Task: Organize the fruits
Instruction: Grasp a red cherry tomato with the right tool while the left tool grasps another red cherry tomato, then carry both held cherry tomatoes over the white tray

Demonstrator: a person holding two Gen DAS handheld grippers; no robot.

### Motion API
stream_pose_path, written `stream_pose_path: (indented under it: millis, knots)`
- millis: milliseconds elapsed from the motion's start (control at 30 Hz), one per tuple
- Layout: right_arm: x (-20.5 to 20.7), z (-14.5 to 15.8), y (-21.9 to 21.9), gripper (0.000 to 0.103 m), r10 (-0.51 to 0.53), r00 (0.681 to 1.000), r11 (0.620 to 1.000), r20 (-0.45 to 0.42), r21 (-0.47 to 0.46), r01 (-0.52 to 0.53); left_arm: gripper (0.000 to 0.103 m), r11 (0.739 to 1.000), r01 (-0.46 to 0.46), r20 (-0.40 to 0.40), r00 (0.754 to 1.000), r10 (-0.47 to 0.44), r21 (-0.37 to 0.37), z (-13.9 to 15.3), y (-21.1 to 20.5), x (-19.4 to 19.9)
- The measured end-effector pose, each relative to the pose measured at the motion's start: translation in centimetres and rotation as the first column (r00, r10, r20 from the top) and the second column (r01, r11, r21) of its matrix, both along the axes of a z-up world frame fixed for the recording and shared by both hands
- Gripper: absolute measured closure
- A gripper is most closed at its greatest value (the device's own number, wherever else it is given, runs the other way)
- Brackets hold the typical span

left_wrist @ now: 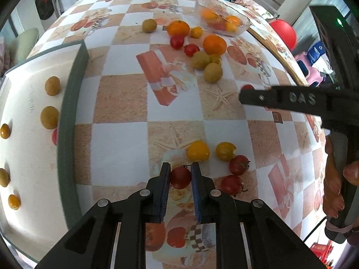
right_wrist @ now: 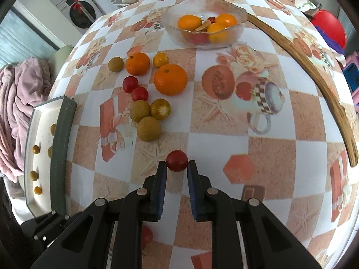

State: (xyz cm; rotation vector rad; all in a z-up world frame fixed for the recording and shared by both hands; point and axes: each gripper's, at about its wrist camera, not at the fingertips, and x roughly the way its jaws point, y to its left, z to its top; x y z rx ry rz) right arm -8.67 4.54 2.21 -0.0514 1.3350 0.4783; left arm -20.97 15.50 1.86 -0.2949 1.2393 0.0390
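Note:
My left gripper (left_wrist: 180, 167) is shut on a red cherry tomato (left_wrist: 180, 177), low over the patterned table. Two yellow tomatoes (left_wrist: 198, 150) and two more red ones (left_wrist: 239, 164) lie just right of it. My right gripper (right_wrist: 177, 163) is shut on another red cherry tomato (right_wrist: 176, 160); the same gripper (left_wrist: 244, 97) shows from the side in the left wrist view. A white tray with a green rim (left_wrist: 69, 116) at the left holds several small yellow-green fruits (left_wrist: 49, 117). A glass bowl (right_wrist: 235, 33) at the far side holds oranges and red fruit.
Loose fruit lies mid-table: oranges (right_wrist: 170, 79), green-yellow round fruits (right_wrist: 149, 128) and red tomatoes (right_wrist: 139, 94). A curved wooden strip (right_wrist: 314, 71) runs along the table's right edge. A person's hand (left_wrist: 334, 179) holds the right tool. A pink cloth (right_wrist: 20, 103) lies beyond the left edge.

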Motion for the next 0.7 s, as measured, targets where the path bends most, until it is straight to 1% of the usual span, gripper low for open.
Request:
stream_pose_path:
  millis: [133, 300, 533, 700]
  knots:
    - [-0.7, 0.6, -0.4, 0.083, -0.003, 1.0, 1.0, -0.006, 0.007, 0.003, 0.083, 1.0, -0.002, 0.009, 1.0, 0.002, 0.004, 0.5, 0.9, -0.5]
    - [-1.3, 1.4, 0.1, 0.083, 0.005, 1.0, 1.0, -0.005, 0.018, -0.005, 0.083, 1.0, -0.018, 0.03, 0.999, 0.018, 0.004, 1.5, 2.2, -1.2]
    - [-2.2, 2.3, 2.4, 0.083, 0.044, 0.999, 0.998, 0.003, 0.034, -0.045, 0.083, 0.999, -0.052, 0.059, 0.997, 0.051, 0.015, 2.9, 4.2, -2.1]
    - [-2.7, 2.9, 4.8, 0.083, 0.087, 0.996, 0.995, 0.014, 0.044, -0.088, 0.083, 0.994, -0.105, 0.079, 0.992, 0.102, 0.032, 3.7, 6.6, -3.1]
